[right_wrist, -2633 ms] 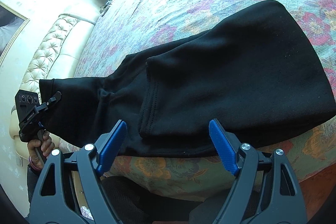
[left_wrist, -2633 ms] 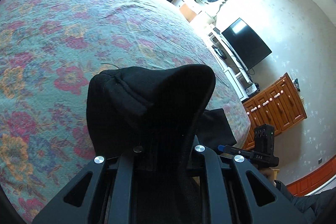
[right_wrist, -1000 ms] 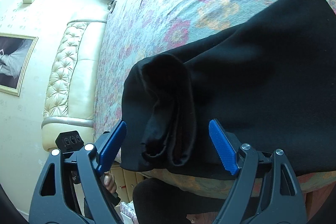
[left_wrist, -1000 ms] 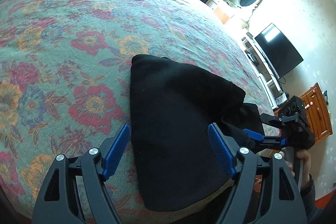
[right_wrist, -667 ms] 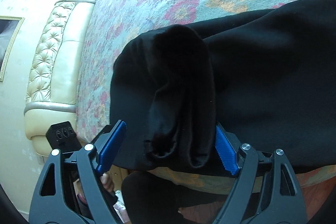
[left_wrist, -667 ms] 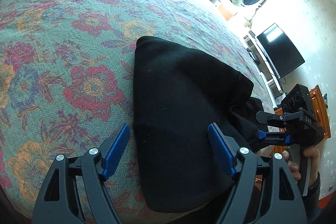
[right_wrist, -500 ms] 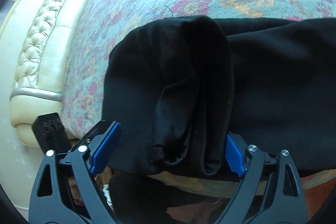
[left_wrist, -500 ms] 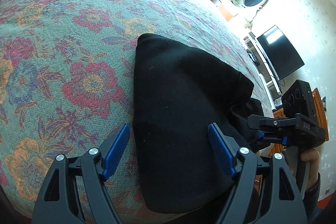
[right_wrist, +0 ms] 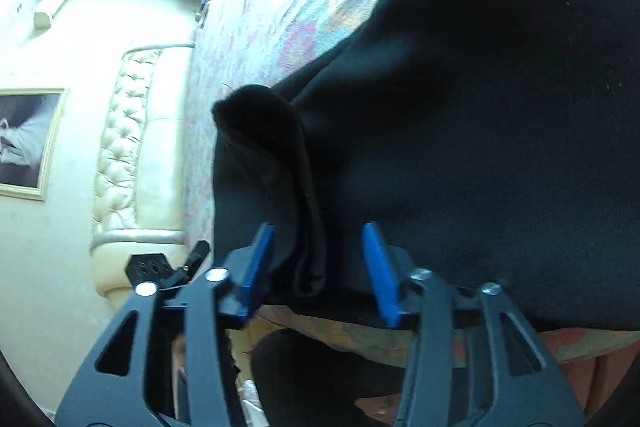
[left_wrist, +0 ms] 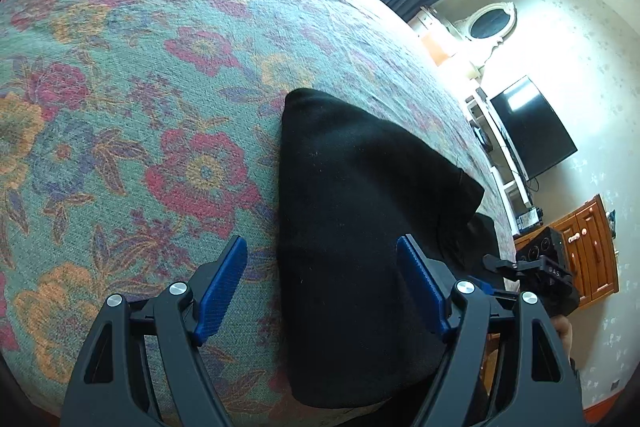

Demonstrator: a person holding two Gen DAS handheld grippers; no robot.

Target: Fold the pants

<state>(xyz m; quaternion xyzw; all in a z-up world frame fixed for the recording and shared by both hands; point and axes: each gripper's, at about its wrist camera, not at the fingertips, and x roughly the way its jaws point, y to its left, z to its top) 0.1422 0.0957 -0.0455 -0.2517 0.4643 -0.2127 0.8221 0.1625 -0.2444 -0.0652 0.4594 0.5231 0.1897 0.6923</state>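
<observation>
The black pants [left_wrist: 360, 211] lie folded on the floral bedspread [left_wrist: 120, 99] near the bed's front edge. My left gripper [left_wrist: 322, 287] is open and empty, its blue pads to either side of the fold's left edge. In the right wrist view the pants [right_wrist: 500, 127] fill the right half, with a loose flap of fabric [right_wrist: 272, 163] standing up. My right gripper [right_wrist: 320, 267] is part closed around the base of that flap; the pads do not touch it. The right gripper also shows in the left wrist view [left_wrist: 536, 271].
A tufted cream headboard [right_wrist: 120, 155] and a framed picture [right_wrist: 24, 143] are left of the bed. A black TV [left_wrist: 532, 131], an oval mirror [left_wrist: 488, 25] and a wooden cabinet [left_wrist: 588, 247] stand along the far wall. The bed edge runs just below the grippers.
My right gripper has moved in on the raised flap and its jaws have narrowed around it. My left gripper let go of the pants earlier and stays open with little movement.
</observation>
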